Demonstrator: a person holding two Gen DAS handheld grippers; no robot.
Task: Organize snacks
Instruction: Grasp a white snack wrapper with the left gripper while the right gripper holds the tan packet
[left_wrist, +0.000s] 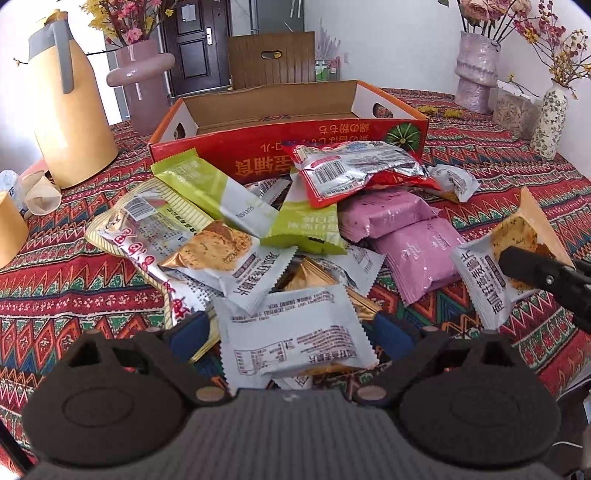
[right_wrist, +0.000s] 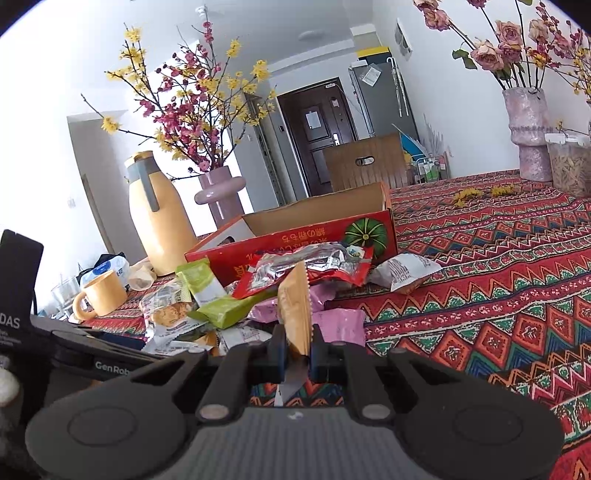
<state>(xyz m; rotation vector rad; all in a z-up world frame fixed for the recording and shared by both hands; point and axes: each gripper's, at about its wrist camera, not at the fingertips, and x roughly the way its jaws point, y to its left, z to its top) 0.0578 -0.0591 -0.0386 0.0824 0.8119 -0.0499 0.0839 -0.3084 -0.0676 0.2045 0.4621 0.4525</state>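
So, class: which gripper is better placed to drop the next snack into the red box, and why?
The right gripper: it is already shut on a biscuit packet, held upright and clear of the pile. The left gripper is open, with a white packet between its fingers, not yet gripped. The red box lies beyond both.

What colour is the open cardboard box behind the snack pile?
Red outside, plain brown inside: cardboard box, clearest in the left wrist view.

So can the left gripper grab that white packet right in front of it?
Probably yes. The left gripper is open with a finger on each side of the white packet, which lies on top of the snack pile with nothing covering it.
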